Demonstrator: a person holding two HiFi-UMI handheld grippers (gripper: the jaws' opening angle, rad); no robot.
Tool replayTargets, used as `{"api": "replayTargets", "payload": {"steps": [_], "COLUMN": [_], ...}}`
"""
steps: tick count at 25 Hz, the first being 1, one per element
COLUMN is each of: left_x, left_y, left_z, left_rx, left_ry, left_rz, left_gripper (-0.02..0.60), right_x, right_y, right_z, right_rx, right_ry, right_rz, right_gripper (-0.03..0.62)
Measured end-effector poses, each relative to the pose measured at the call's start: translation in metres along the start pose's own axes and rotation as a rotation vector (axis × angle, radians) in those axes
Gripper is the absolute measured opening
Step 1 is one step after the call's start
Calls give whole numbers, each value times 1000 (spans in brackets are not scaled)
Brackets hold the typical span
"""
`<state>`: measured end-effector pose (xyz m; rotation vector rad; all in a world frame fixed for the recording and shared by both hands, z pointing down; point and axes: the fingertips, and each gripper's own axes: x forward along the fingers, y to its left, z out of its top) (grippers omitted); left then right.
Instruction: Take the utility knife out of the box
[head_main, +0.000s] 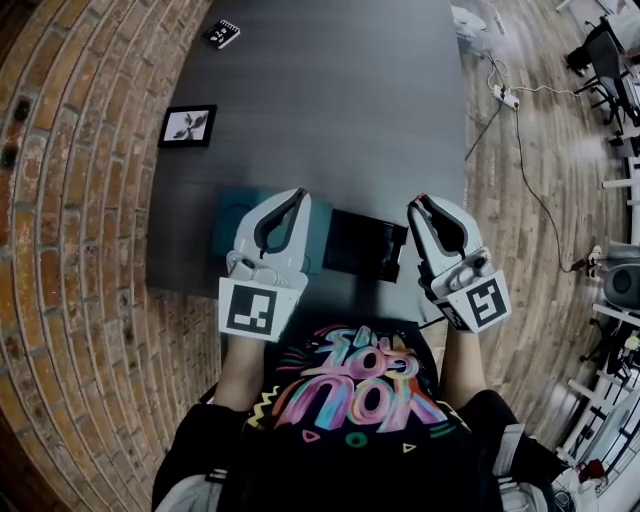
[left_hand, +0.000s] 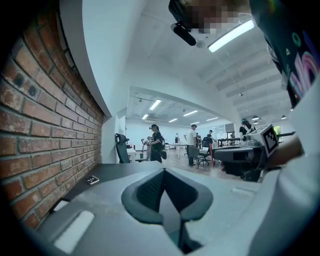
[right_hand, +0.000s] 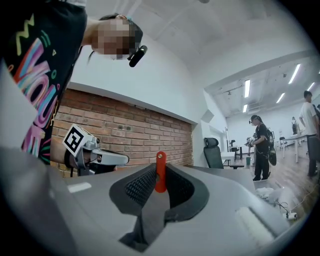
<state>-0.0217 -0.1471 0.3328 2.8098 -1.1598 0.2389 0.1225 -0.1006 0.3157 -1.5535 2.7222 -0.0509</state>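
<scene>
My right gripper (head_main: 419, 203) is shut on a slim red utility knife (right_hand: 160, 172), which stands upright between the ribbed pads (right_hand: 141, 186). In the head view only a small red end of the knife (head_main: 417, 198) shows at the fingertips. The open black box (head_main: 365, 246) lies on the dark table near its front edge, between the two grippers and just left of the right one. A teal part of the box (head_main: 228, 226) lies beside it, partly under my left gripper (head_main: 296, 196). In the left gripper view, the left gripper (left_hand: 164, 173) has its jaws together with nothing between them.
A framed picture card (head_main: 188, 126) and a small marker card (head_main: 221, 33) lie at the table's (head_main: 330, 110) far left. Brick floor surrounds the table, with a power strip and cable (head_main: 508, 97) on the right. Several people and office chairs stand far off.
</scene>
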Motion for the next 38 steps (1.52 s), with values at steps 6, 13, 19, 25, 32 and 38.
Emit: {"api": "replayTargets", "payload": {"steps": [6, 13, 19, 25, 32, 38], "left_x": [0, 2, 2, 2, -3, 2], "left_y": [0, 1, 0, 0, -1, -2], "left_z": [-1, -2, -2, -3, -7, -8], "left_rx": [2, 3, 7, 11, 21, 20], "left_ry": [-3, 2, 11, 13, 17, 26], "left_rz": [3, 0, -2, -3, -7, -12], "left_gripper": [2, 2, 2, 2, 2, 2], "right_x": [1, 2, 0, -2, -4, -2], "right_y": [1, 0, 1, 0, 8, 5], "right_z": [6, 7, 4, -4, -9, -12], "right_rx": [17, 5, 1, -11, -23, -22], "right_ry": [-45, -40, -34, -3, 8, 18], "right_rz": [-1, -13, -18, -27, -16, -8], "right_gripper": [54, 52, 52, 52, 52, 52]}}
